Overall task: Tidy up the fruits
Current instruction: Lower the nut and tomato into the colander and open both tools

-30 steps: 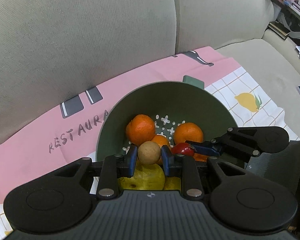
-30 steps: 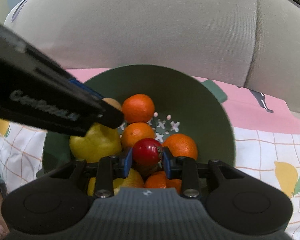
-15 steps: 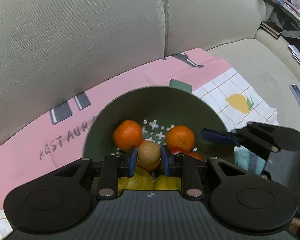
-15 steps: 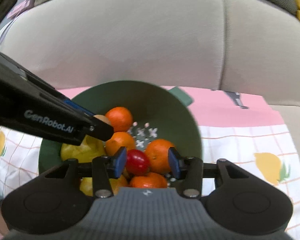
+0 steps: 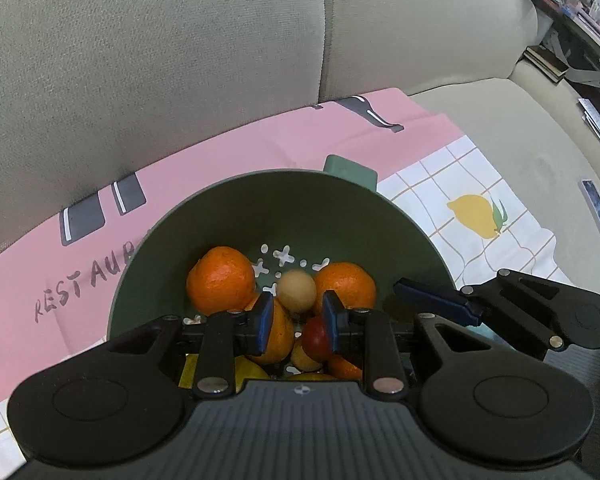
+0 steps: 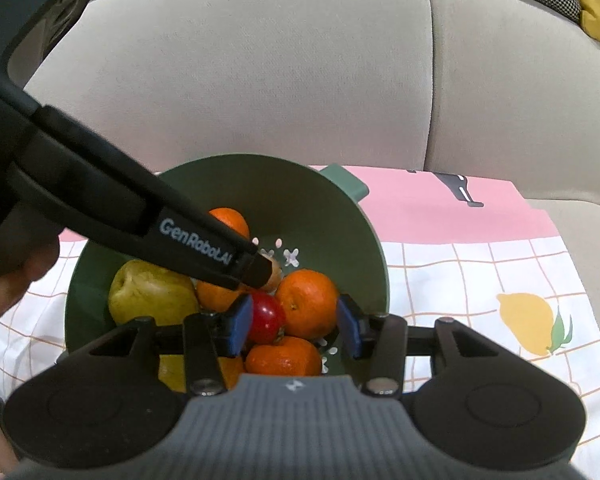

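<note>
Because both fruits belong in the green bowl [image 5: 284,204], my left gripper [image 5: 294,320] hangs over it with jaws parted, the small tan fruit [image 5: 298,291] lying loose among the oranges [image 5: 220,280]. My right gripper [image 6: 294,324] gapes wide above the red fruit [image 6: 265,318].

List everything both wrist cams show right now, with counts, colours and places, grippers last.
bowl: one, dark green, perforated, on the cloth.
oranges: at least four, orange, in the bowl.
tan fruit: one, beige, round, between two oranges.
red fruit: one, glossy red, mid-pile.
yellow-green fruit: one, at the bowl's left side; more yellow pieces partly hidden below.
cloth: one, pink with white check and lemon print, on the sofa.
sofa: one, beige.
left gripper: open, over the bowl.
right gripper: open, over the bowl.
</note>
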### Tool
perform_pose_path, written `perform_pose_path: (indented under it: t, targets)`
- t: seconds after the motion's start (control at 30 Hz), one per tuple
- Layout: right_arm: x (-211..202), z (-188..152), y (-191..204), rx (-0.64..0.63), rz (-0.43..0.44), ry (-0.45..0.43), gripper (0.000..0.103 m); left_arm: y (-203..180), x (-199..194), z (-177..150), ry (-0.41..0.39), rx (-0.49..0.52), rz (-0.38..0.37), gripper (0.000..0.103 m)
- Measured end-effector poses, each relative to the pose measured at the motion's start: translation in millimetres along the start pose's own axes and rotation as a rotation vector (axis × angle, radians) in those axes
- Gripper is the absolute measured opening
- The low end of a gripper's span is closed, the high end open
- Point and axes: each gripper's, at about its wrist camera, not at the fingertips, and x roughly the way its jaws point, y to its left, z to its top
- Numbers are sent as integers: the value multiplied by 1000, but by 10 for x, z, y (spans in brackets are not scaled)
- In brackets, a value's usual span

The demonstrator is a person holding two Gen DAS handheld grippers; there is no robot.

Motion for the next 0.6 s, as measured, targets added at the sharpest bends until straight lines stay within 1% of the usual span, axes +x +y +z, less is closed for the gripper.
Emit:
perform_pose_path:
  t: [0.23,0.3,0.33,0.37,0.47,0.53,0.57,0.6]
  targets:
    - [53,43,49,-20,-14,3,45,30,-158,-47,-24,4,0,40]
    - [23,29,59,-26,-19,2,47,39,-252,-71,-41,6,9,40]
    - [5,31,72,-28,-22,3,51,47,-313,-85,-53,5,17,40]
    - [-6,45,83,-27,-25,4,55,54,-376,-97,-65,4,24,41]
    - [-59,85,98,-5,-11,4,58,90,-620,-148,-121,-8,52,44]
    - [-102,114,116,10,6,9,58,129,-820,-194,-170,-19,76,50]
    - [-132,132,137,14,13,12,60,148,-924,-219,-193,-23,90,51]
    - [-164,150,161,19,22,12,62,166,-1014,-238,-211,-27,103,55]
